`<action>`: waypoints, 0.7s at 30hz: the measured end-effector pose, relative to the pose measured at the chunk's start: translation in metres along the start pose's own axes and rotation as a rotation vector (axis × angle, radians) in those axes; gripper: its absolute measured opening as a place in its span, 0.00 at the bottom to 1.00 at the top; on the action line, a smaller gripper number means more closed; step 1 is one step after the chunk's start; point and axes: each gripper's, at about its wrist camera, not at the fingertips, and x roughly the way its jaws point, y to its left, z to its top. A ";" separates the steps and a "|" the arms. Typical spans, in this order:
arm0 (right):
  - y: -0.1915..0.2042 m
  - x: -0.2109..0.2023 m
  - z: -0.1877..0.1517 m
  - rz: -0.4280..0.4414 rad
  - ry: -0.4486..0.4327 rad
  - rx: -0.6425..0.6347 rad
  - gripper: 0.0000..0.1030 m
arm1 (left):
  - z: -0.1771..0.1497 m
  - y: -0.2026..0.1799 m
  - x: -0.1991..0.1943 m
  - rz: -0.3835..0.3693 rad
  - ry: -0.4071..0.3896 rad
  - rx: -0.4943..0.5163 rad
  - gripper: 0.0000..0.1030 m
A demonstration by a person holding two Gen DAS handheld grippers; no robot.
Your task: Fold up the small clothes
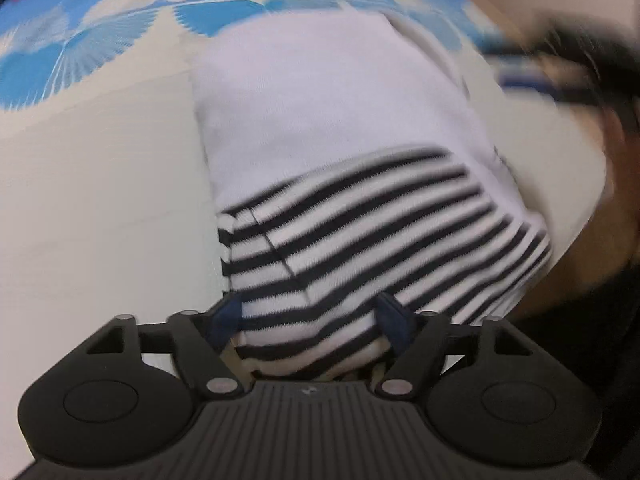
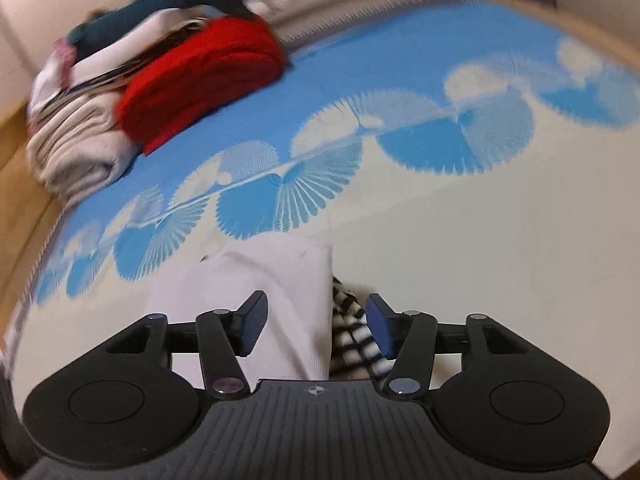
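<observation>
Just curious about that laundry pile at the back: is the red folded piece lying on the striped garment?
No, the red folded piece sits far back beside the stack of clothes, apart from the striped garment.

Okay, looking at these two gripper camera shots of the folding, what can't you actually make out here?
- Left wrist view: the near edge of the striped garment drops behind the left gripper, so whether it is pinched is unclear.
- Left wrist view: the dark object at the upper right is motion-blurred beyond recognition.
- Right wrist view: the garment's near end is hidden by the right gripper; contact is unclear.
- Right wrist view: the clothes pile is blurred, so the items cannot be counted.
</observation>
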 end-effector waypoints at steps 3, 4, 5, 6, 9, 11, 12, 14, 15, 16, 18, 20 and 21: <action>-0.013 0.039 0.014 -0.003 0.068 0.127 0.56 | 0.003 -0.001 0.000 -0.008 -0.006 -0.004 0.79; -0.017 0.051 0.018 0.006 0.086 0.168 0.56 | 0.002 0.002 0.002 -0.010 -0.002 -0.020 0.80; -0.017 0.061 0.019 0.025 0.097 0.202 0.56 | 0.002 0.003 0.002 -0.011 0.000 -0.028 0.80; -0.018 0.070 0.020 0.057 0.108 0.234 0.49 | 0.003 0.003 0.003 -0.009 0.000 -0.023 0.80; -0.023 0.082 0.027 0.152 0.097 0.344 0.04 | -0.004 0.001 0.003 0.007 -0.005 0.005 0.80; -0.025 0.077 0.035 0.163 0.039 0.363 0.03 | -0.009 -0.001 0.003 0.004 -0.006 0.011 0.81; -0.025 0.076 0.038 0.128 0.018 0.339 0.03 | -0.009 -0.001 0.003 0.000 -0.006 0.014 0.81; -0.030 0.087 0.040 -0.028 0.052 0.305 0.03 | -0.014 -0.005 0.002 0.001 -0.010 0.035 0.81; -0.030 0.096 0.038 -0.118 0.088 0.272 0.03 | -0.015 -0.007 0.004 0.005 -0.008 0.053 0.81; -0.028 0.106 0.034 -0.182 0.126 0.224 0.03 | -0.017 -0.010 0.005 0.014 -0.002 0.073 0.81; -0.022 0.118 0.030 -0.185 0.175 0.176 0.03 | -0.020 -0.011 0.007 0.016 0.013 0.085 0.82; -0.016 0.114 0.032 -0.192 0.157 0.138 0.05 | -0.022 -0.009 0.004 0.009 0.014 0.076 0.82; -0.014 0.109 0.034 -0.207 0.137 0.134 0.10 | -0.022 -0.006 0.003 0.001 0.016 0.062 0.82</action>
